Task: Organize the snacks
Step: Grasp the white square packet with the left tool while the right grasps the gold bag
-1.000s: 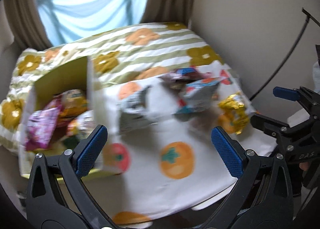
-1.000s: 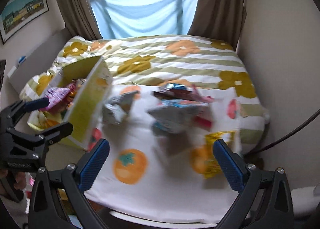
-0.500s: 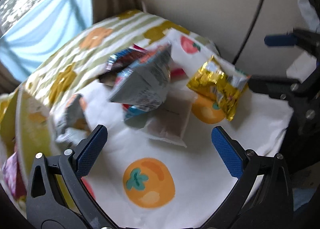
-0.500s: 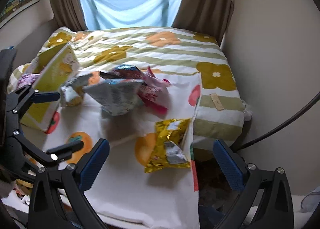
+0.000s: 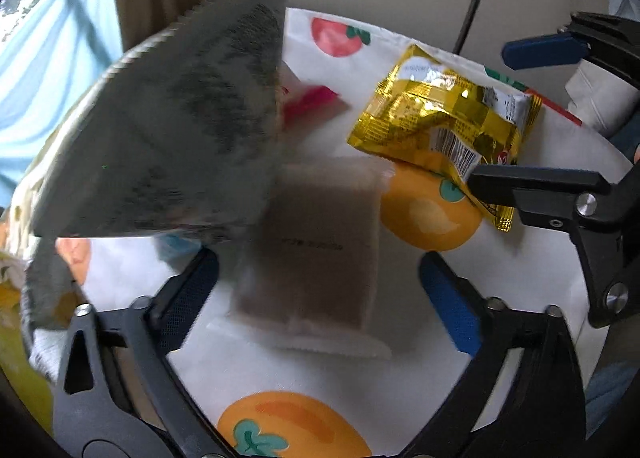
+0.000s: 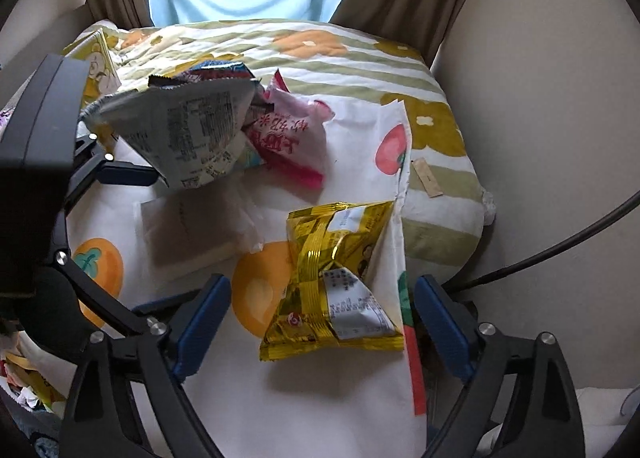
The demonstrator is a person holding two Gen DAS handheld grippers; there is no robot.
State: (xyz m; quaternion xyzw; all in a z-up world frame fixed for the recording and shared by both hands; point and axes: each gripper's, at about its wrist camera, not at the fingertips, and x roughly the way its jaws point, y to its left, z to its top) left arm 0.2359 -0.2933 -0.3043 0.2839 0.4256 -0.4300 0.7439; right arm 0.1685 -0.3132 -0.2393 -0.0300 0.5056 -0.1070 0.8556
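Snacks lie on a white fruit-print cloth (image 6: 320, 386) on a bed. My left gripper (image 5: 320, 290) is open, its fingers astride a flat pale sachet (image 5: 320, 246), also in the right wrist view (image 6: 196, 230). A grey printed bag (image 5: 168, 130) leans just ahead on the left, also in the right wrist view (image 6: 180, 134). My right gripper (image 6: 322, 324) is open around a gold foil packet (image 6: 336, 282); the packet also shows in the left wrist view (image 5: 440, 126). A pink-and-white packet (image 6: 292, 138) lies behind the grey bag.
A yellow-green box (image 6: 100, 58) stands at the far left of the bed. The cloth's right edge (image 6: 404, 218) drops off beside the beige wall. A black cable (image 6: 560, 246) runs along the wall. The striped flowered bedspread (image 6: 320, 54) stretches back to the curtains.
Both grippers moved forward and down toward the snacks. The left one now straddles the pale sachet; the right one closed in on the gold packet. Both stayed open.
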